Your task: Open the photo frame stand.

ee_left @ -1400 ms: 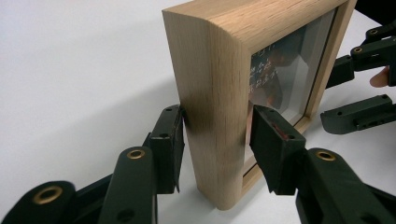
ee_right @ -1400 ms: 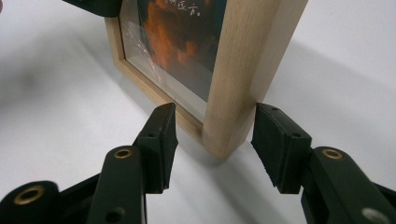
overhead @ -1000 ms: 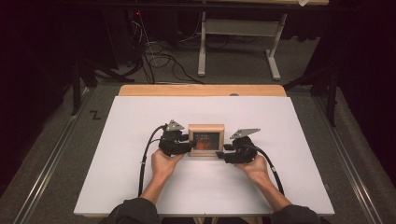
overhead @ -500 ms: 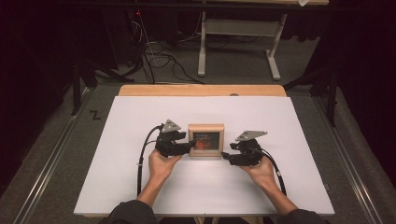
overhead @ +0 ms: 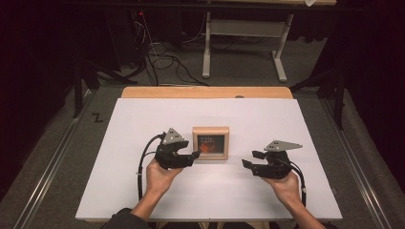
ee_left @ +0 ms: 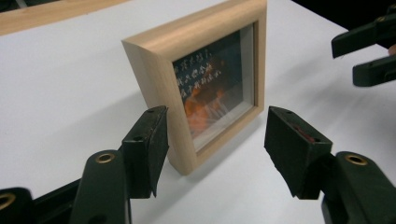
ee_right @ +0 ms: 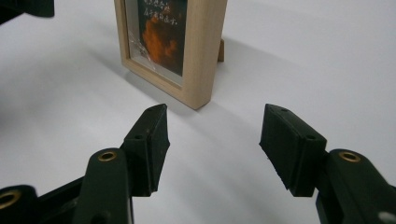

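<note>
Standing upright — wooden picture frame (overhead: 210, 143), its pale caption too blurred to read.

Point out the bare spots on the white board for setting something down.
Free: the strip between the picture frame and the board's far wooden edge, plus both outer sides. Crowded: the middle, where the left tongs and right tongs flank the frame.

The picture frame (overhead: 210, 143) is pale, light-coloured wood, and behind its glass sits a dark picture with an orange shape and pale lettering, too small to read. It stands on a plain white table (overhead: 143, 191) with a bare wooden edge at the far side. Both grippers, the left gripper (overhead: 190, 157) and the right gripper (overhead: 250, 159), are black with brass-coloured rivets and grey plates on top.
</note>
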`<state>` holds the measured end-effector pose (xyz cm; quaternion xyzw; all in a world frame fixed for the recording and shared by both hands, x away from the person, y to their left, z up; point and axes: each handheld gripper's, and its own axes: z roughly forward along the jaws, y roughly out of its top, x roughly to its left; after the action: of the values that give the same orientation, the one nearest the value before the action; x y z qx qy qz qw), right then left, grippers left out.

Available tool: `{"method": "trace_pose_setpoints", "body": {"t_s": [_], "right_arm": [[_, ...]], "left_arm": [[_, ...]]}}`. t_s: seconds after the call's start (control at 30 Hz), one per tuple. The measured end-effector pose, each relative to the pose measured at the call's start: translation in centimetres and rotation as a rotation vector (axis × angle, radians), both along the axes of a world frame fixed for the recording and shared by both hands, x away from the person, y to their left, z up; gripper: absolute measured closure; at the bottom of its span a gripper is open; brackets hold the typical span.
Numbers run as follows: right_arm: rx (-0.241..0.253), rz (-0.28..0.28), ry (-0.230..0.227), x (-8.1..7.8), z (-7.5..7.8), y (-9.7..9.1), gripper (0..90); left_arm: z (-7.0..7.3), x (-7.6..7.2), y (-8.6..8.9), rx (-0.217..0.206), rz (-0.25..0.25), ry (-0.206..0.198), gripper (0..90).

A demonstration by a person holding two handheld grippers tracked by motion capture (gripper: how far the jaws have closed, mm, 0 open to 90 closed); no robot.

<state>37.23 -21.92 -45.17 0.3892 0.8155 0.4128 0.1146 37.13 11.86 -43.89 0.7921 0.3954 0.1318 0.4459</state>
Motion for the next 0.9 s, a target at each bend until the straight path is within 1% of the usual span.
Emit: {"method": "trace_pose_setpoints", "body": {"t_s": [0.03,0.13,0.3,0.37,0.43,0.5,0.6,0.73,0.9], "right_arm": [[0.004,-0.003,0.0,-0.2,0.1,-0.2,42.5],[-0.005,0.0,-0.004,-0.7,0.2,-0.5,41.9],[0.0,0.006,0.015,-1.6,0.1,-1.2,39.7],[-0.003,0.005,0.006,-1.9,0.0,-1.6,39.6],[0.002,-0.003,0.009,-2.3,-0.2,-2.0,39.6],[0.003,-0.007,0.012,-2.6,-0.3,-2.2,39.6],[-0.017,-0.004,-0.002,-3.0,-0.7,-2.3,39.6],[-0.012,-0.005,-0.007,-3.1,-0.8,-2.4,39.6],[-0.024,-0.011,-0.035,-3.1,-1.1,-2.4,39.8]], "left_arm": [[0.0,-0.2,-0.2,-0.006,-0.005,0.007,39.6],[0.2,-0.7,-0.4,0.002,-0.011,0.007,39.7],[0.3,-1.5,-0.6,0.007,-0.019,0.006,39.7],[0.5,-1.9,-0.7,0.003,-0.027,-0.003,40.2],[0.5,-2.3,-1.0,0.007,-0.036,-0.008,41.0],[0.4,-2.5,-1.2,0.019,-0.041,-0.011,41.8],[0.2,-2.5,-1.5,0.027,-0.045,-0.006,42.6],[0.2,-2.4,-1.6,0.011,-0.04,-0.002,42.7],[0.0,-2.6,-2.0,0.018,-0.042,-0.004,42.3]]}}
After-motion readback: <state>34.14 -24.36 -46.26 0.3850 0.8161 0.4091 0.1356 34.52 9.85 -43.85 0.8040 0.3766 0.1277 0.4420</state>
